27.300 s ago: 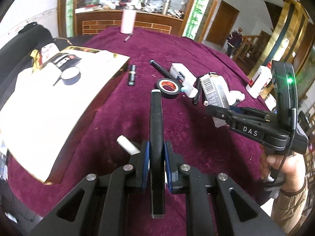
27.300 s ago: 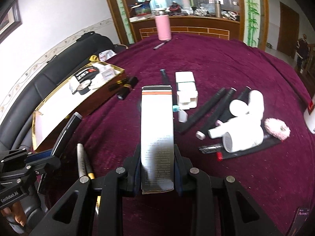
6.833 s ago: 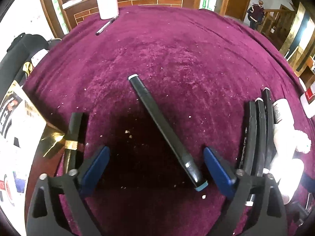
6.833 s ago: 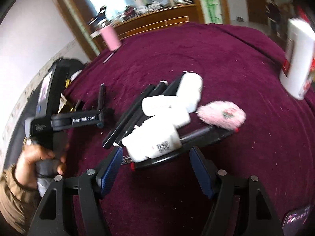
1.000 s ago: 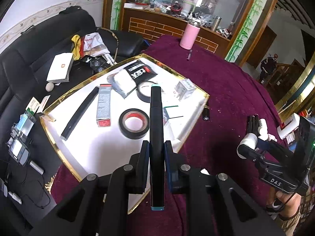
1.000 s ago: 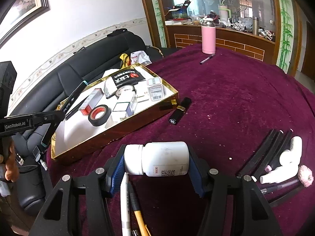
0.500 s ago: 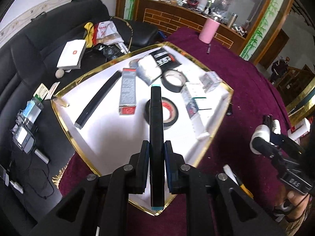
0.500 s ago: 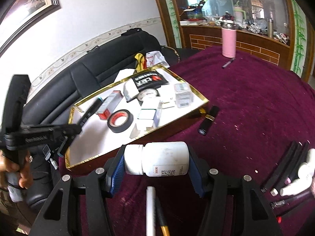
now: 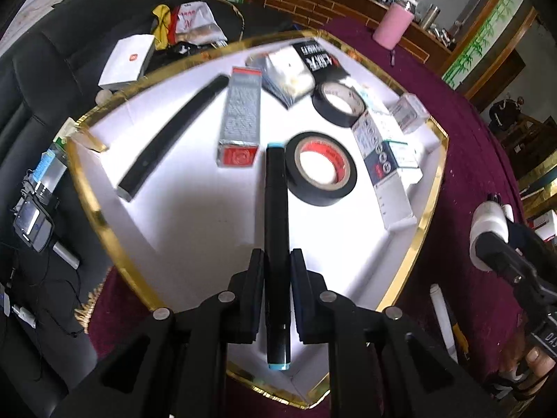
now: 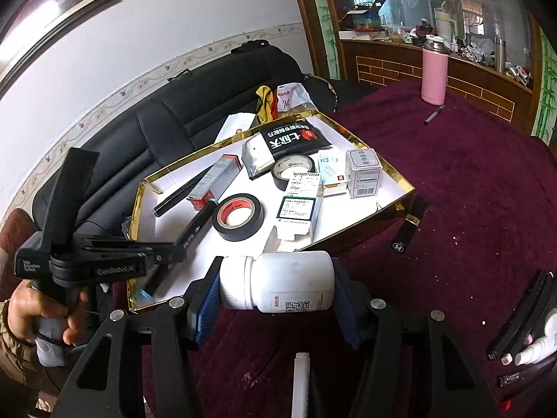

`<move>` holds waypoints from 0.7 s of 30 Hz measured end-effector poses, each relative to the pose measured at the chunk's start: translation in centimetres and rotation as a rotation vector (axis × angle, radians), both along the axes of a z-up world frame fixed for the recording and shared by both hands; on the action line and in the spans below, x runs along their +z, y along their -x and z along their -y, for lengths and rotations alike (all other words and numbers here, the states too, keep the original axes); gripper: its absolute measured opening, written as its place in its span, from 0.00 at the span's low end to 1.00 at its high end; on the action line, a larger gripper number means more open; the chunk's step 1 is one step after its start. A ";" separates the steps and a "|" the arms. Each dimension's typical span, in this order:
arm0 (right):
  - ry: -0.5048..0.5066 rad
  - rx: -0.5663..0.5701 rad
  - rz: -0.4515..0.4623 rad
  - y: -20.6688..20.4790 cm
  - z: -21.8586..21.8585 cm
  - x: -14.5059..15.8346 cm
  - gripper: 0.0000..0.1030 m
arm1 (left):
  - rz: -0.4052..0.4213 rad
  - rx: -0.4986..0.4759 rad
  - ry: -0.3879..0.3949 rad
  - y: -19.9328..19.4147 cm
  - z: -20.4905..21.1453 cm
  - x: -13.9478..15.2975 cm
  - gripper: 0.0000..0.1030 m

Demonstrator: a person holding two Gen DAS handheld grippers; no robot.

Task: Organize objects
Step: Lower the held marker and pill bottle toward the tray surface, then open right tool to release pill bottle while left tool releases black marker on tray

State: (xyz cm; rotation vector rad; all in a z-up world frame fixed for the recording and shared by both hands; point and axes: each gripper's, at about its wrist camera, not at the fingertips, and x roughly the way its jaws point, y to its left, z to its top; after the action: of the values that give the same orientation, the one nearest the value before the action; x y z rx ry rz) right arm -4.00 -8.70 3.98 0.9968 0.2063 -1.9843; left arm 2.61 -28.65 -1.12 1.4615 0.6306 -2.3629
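Left gripper point(image 9: 276, 275): jaws pinching a long black marker with teal end caps point(image 9: 275, 216), held lengthwise along the fingers, far tip forward. It hangs over the white tray with gold foil rim point(image 9: 83, 188), above bare white floor toward the tray's near-left part. Tip sits just left of the black tape roll with red core point(image 9: 322, 169) and near the grey carton with red end point(image 9: 240, 115). I judge the lengthwise grip is meant to lay the marker flat into the open strip, roughly parallel to the long black bar point(image 9: 170, 136) at the left.

Right gripper point(image 10: 276, 287): jaws clamped on a white plastic pill bottle point(image 10: 278, 284), lying crosswise, cap to the left, QR label facing the camera. It is held above the maroon velvet tablecloth point(image 10: 470, 191), at the tray's near edge, not yet over it. My guess is it waits its turn while the left hand works.

Tray already holds cartons, a second tape roll point(image 10: 292, 169), and a black packet with white lettering point(image 10: 290, 139). Free room lies mostly near-left.

Still on the cloth: a black lipstick tube with gold band point(image 10: 409, 226) just right of the tray; a cluster of black markers and small white bottles point(image 10: 522, 331) at the near right; a white pen point(image 10: 300, 383) below the right gripper. A pink tumbler point(image 10: 433, 69) stands far off.

Risk, in my judgement: the marker could roll once released, or knock against the tape roll.
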 end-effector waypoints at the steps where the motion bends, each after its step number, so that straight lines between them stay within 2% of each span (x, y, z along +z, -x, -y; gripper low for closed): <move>1: -0.002 0.002 0.000 0.0 0.2 0.0 0.61 | -0.002 -0.005 0.002 0.1 -0.1 0.0 0.14; 4: -0.001 0.006 0.001 0.0 0.5 0.0 0.61 | -0.007 -0.039 -0.046 0.5 -1.0 -0.4 0.14; 7: 0.000 0.007 0.001 0.0 0.6 -0.1 0.61 | -0.002 -0.076 0.005 1.0 -2.7 -0.4 0.14; 10: -0.002 0.006 0.001 0.0 0.7 -0.1 0.61 | -0.013 -0.093 -0.041 1.1 -3.8 -0.7 0.14; 14: 0.001 0.001 -0.006 -0.1 0.6 0.1 0.61 | -0.014 -0.136 -0.055 1.1 -6.4 -1.0 0.14; 17: 0.008 -0.009 -0.011 0.0 0.3 0.4 0.61 | -0.024 -0.142 -0.068 1.0 -7.8 -1.0 0.14; 21: 0.008 -0.018 -0.010 0.5 0.3 0.5 0.61 | -0.031 -0.114 -0.098 0.8 -7.2 -0.9 0.14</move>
State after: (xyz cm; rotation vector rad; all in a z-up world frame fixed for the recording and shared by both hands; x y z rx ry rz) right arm -4.46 -9.00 4.44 0.9866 0.1952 -2.0056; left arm 1.82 -21.48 -2.03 1.5429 0.6975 -2.4777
